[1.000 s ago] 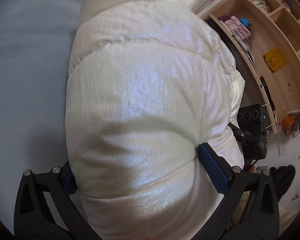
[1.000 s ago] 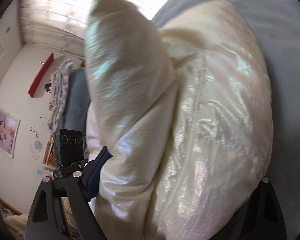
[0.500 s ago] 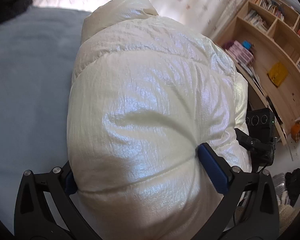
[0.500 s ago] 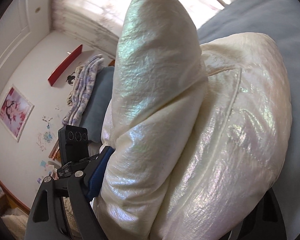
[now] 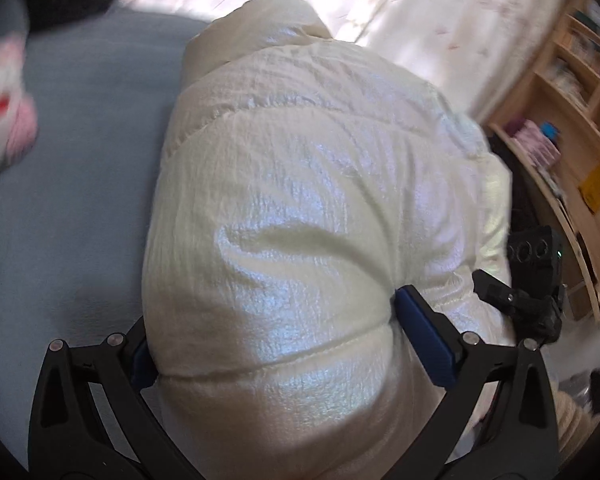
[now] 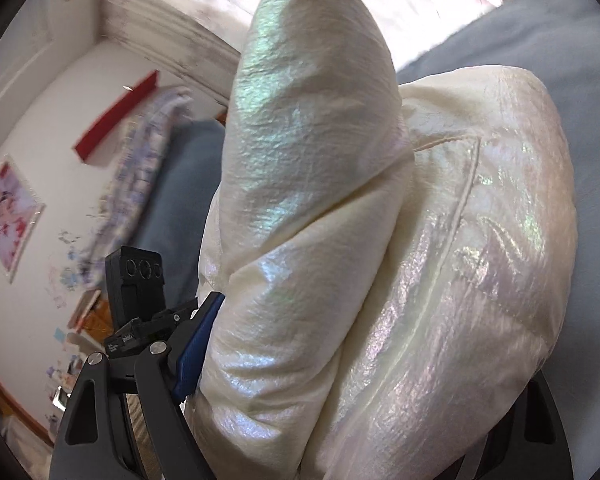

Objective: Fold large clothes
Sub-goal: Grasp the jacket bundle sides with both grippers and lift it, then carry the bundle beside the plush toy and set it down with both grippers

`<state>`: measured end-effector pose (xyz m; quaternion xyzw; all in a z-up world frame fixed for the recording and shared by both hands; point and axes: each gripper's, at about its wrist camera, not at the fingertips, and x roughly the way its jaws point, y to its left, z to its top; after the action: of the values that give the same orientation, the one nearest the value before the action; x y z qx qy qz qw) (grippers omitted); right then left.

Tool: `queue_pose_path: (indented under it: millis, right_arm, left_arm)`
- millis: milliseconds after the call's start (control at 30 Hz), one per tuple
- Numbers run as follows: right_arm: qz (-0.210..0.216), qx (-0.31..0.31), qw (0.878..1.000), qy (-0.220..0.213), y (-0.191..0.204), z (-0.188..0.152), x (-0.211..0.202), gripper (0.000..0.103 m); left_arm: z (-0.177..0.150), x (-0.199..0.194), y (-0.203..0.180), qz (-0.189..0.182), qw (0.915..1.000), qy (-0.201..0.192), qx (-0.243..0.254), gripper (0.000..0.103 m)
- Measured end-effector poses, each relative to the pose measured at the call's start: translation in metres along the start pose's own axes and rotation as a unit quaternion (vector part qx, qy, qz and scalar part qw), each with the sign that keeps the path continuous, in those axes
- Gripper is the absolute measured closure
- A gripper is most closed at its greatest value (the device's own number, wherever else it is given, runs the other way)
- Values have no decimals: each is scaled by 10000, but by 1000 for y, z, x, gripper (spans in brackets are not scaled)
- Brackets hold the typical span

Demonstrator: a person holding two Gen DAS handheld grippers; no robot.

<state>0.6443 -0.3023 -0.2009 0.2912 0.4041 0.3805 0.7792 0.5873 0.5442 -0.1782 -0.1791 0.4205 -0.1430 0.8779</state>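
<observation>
Jacket [image 5: 300, 220] bulging between blue pads of left claw [image 5: 276, 336], clamped wide on it, over blue bed [image 5: 80, 200], shelf [image 5: 572, 152] at right, right claw [image 6: 360, 380] likewise gripping jacket [image 6: 380, 240], one pad hidden.

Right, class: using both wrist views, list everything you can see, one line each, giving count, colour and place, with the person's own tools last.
Puffer jacket: one, glossy cream-white, bundled and filling the middle of both views.
Bed cover: one, grey-blue, under and left of the jacket.
Soft item: one, pink and white with a red spot, blurred, far left on the bed.
Curtain: one, pale and backlit, beyond the bed.
Shelving unit: one, light wood, right side, holding small coloured items.
Wall picture: one, pink, on the white wall.
Red shelf: one, on that wall.
Patterned blanket: one, purple-white, blurred, below the shelf.
Left tongs: one, black with blue pads, clamped on the jacket.
Right tongs: one, black, blue pad, gripping the jacket.
</observation>
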Motion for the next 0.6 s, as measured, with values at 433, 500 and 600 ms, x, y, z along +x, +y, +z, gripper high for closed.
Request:
queue_pose_path:
  millis: [433, 500, 600]
  right_arm:
    - [-1395, -470, 9884, 375, 5, -21, -46, 4]
    - [-1856, -883, 9781, 323, 24, -25, -77, 4]
    - [-2334, -1450, 9614, -105, 58, -22, -107, 5]
  left_arm:
    - [9, -20, -5, 702, 9958, -550, 231, 1]
    - [15, -38, -9, 921, 9921, -743, 410, 2]
    - [34, -47, -53, 1137, 9865, -1028, 570, 13]
